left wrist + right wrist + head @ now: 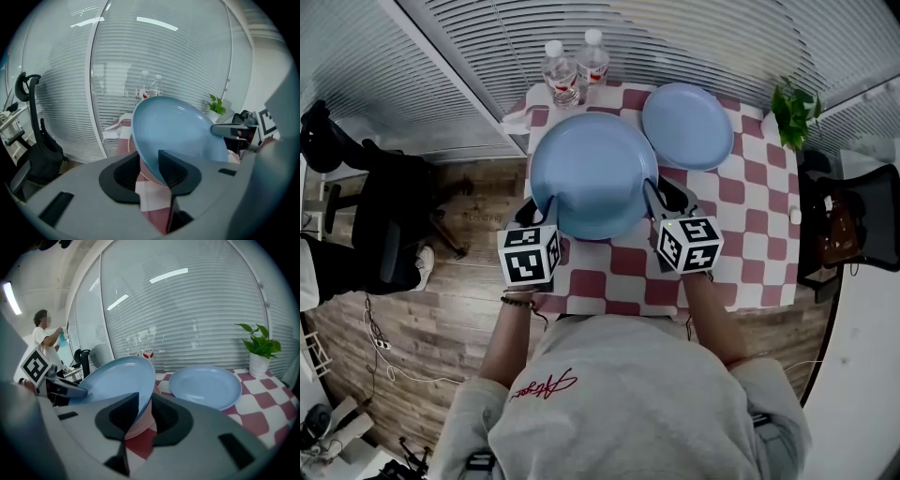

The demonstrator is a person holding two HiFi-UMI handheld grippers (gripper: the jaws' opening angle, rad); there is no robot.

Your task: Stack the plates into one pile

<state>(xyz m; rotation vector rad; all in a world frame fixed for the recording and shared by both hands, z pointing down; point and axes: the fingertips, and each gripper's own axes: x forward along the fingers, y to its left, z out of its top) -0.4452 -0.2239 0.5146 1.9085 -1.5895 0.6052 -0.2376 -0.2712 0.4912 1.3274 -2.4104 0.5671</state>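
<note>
Just left of the small plate (686, 125), the big blue plate (593, 173) hung above the tabletop (750, 216), left tongs (547, 203) and right tongs (654, 193) pinching opposite rims. Mid-carry, probably. Next move needs both tongs shifting and lowering together.

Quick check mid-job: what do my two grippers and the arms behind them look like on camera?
The left gripper and right gripper have smooth grey bodies with black ribbed pads. Each carries a white cube printed with black square markers. The person wears a grey sweatshirt with red script lettering, and a dark beaded bracelet on the left wrist.
</note>
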